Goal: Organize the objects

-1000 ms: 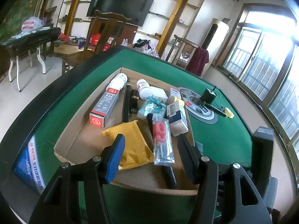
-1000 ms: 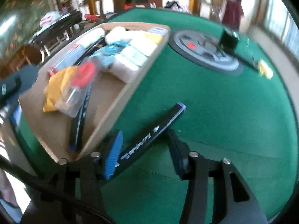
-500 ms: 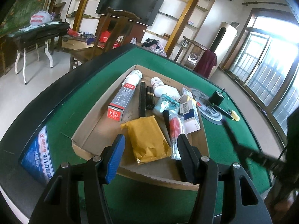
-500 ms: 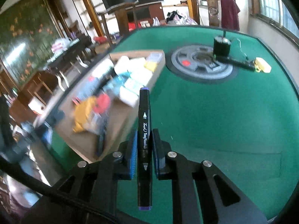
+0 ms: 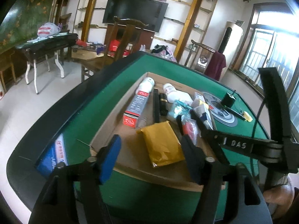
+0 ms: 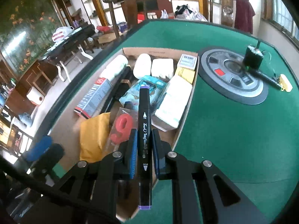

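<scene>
Right wrist view: I am clamping the marker over the nearly full cardboard box; dropping it remains. My left gripper is hovering, jaws apart, empty.

We see a wall-mounted television behind a wooden chair; a maroon cloth drapes another chair; a paper-towel roll sits far left.
</scene>
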Motion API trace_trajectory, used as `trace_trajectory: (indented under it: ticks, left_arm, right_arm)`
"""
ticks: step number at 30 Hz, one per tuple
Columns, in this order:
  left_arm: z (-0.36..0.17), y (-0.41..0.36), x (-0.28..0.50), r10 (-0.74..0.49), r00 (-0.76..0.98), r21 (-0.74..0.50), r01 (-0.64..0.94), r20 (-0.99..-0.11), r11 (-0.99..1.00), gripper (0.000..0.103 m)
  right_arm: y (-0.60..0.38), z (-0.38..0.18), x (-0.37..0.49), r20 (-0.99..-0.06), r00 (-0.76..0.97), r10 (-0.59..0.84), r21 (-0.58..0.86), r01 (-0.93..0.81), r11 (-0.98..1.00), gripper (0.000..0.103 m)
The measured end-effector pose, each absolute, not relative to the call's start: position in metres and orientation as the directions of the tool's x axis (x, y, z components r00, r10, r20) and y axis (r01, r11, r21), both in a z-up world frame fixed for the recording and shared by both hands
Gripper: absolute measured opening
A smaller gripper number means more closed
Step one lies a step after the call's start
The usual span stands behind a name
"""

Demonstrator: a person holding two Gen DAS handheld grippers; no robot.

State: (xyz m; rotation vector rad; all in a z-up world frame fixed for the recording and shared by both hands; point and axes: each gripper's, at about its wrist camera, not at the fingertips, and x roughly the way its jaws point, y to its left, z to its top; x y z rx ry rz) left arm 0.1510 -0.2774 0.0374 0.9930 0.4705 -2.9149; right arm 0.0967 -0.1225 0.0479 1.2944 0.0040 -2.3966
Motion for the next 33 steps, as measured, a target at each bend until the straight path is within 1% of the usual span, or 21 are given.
trace_trajectory:
  ticks: [5,9,10,11,13,14,16,17,18,20,21,22,23,24,25,26,27,29,33]
  left_arm:
    - [0.034,-0.283,0.149,0.058,-0.793,-0.280,0.145,-0.606,-0.949,0.063]
    - [0.034,-0.281,0.149,0.053,-0.787,-0.272,0.148,-0.614,-0.951,0.063]
    - [0.035,-0.280,0.150,0.047,-0.788,-0.264,0.149,-0.614,-0.953,0.065]
    - [0.036,-0.278,0.150,0.037,-0.790,-0.252,0.151,-0.612,-0.956,0.067]
    - [0.039,-0.273,0.152,0.009,-0.798,-0.225,0.159,-0.603,-0.961,0.074]
    - [0.040,-0.271,0.153,-0.010,-0.803,-0.209,0.167,-0.595,-0.963,0.074]
    - [0.045,-0.266,0.157,-0.081,-0.813,-0.158,0.208,-0.576,-0.965,0.075]
    - [0.049,-0.261,0.158,-0.141,-0.814,-0.112,0.244,-0.563,-0.963,0.076]
    - [0.052,-0.259,0.160,-0.184,-0.816,-0.076,0.268,-0.548,-0.960,0.079]
    - [0.061,-0.249,0.165,-0.278,-0.827,0.002,0.318,-0.489,-0.948,0.089]
    - [0.064,-0.245,0.167,-0.312,-0.830,0.026,0.339,-0.462,-0.941,0.099]
    - [0.069,-0.239,0.171,-0.350,-0.834,0.050,0.364,-0.427,-0.930,0.102]
    - [0.073,-0.233,0.175,-0.392,-0.830,0.077,0.396,-0.397,-0.915,0.102]
    - [0.074,-0.231,0.177,-0.424,-0.819,0.093,0.423,-0.386,-0.901,0.102]
    - [0.076,-0.227,0.175,-0.439,-0.811,0.105,0.434,-0.387,-0.895,0.102]
    - [0.076,-0.223,0.171,-0.415,-0.811,0.107,0.409,-0.413,-0.906,0.102]
    - [0.074,-0.221,0.168,-0.381,-0.812,0.097,0.379,-0.442,-0.920,0.102]
    - [0.071,-0.216,0.163,-0.332,-0.804,0.069,0.344,-0.494,-0.936,0.102]
    - [0.071,-0.201,0.163,-0.358,-0.792,0.107,0.354,-0.495,-0.929,0.102]
  right_arm:
    - [-0.133,0.033,0.093,-0.819,-0.434,-0.375,0.217,0.370,-0.903,0.013]
    - [-0.136,0.033,0.092,-0.811,-0.437,-0.389,0.221,0.386,-0.896,0.014]
    - [-0.133,0.033,0.091,-0.813,-0.447,-0.373,0.210,0.372,-0.904,0.016]
    - [-0.129,0.033,0.091,-0.812,-0.456,-0.365,0.205,0.363,-0.909,0.022]
    - [-0.117,0.036,0.091,-0.806,-0.479,-0.348,0.203,0.329,-0.922,0.023]
    - [-0.112,0.038,0.092,-0.801,-0.486,-0.351,0.213,0.317,-0.924,0.024]
    - [-0.098,0.045,0.096,-0.779,-0.505,-0.370,0.243,0.300,-0.922,0.029]
    - [-0.094,0.049,0.099,-0.769,-0.519,-0.372,0.246,0.297,-0.923,0.032]
    - [-0.090,0.053,0.102,-0.758,-0.534,-0.375,0.247,0.297,-0.922,0.042]
    - [-0.083,0.063,0.113,-0.729,-0.595,-0.339,0.205,0.283,-0.937,0.051]
    - [-0.081,0.068,0.119,-0.707,-0.626,-0.329,0.187,0.283,-0.941,0.052]
    - [-0.077,0.075,0.129,-0.669,-0.672,-0.317,0.164,0.282,-0.945,0.053]
    - [-0.074,0.080,0.137,-0.639,-0.708,-0.302,0.142,0.278,-0.950,0.059]
    - [-0.073,0.086,0.145,-0.604,-0.746,-0.279,0.112,0.268,-0.957,0.072]
    - [-0.073,0.092,0.159,-0.550,-0.799,-0.243,0.068,0.247,-0.967,0.080]
    - [-0.071,0.095,0.166,-0.522,-0.823,-0.225,0.047,0.236,-0.971,0.087]
    - [-0.070,0.098,0.172,-0.490,-0.847,-0.205,0.025,0.221,-0.975,0.087]
    - [-0.069,0.101,0.182,-0.461,-0.868,-0.186,-0.003,0.211,-0.978,0.087]
    - [-0.062,0.096,0.182,-0.480,-0.864,-0.152,-0.042,0.195,-0.980,0.087]
